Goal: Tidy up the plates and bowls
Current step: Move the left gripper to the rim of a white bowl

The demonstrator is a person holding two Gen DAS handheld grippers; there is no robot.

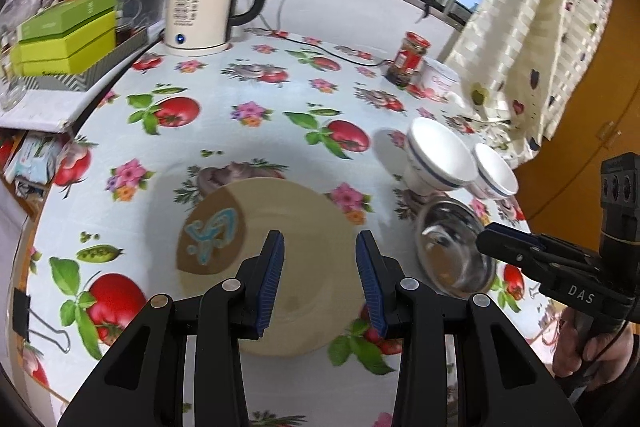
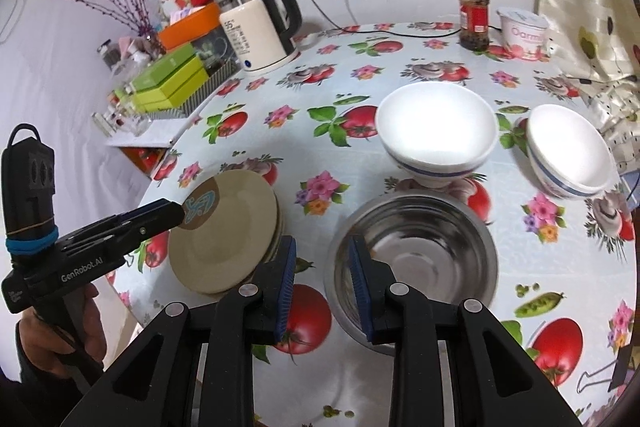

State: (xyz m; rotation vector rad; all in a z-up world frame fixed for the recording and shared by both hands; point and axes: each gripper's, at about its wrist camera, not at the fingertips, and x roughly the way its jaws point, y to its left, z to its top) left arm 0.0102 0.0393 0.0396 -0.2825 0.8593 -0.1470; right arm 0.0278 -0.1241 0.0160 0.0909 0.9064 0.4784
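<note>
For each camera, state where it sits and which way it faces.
Left wrist: on the left tool, angled down over the beige plates; right tool and a hand show.
Right wrist: on the right tool, angled down by the steel bowl; left tool and a hand show.
Shared: plates, steel bowl, two white bowls, kettle.

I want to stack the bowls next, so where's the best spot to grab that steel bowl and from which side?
Grip the steel bowl by its thin near rim, one finger inside and one outside, coming down from above on the right gripper's side. It sits upright and open, and the white bowls crowd its far edge.
</note>
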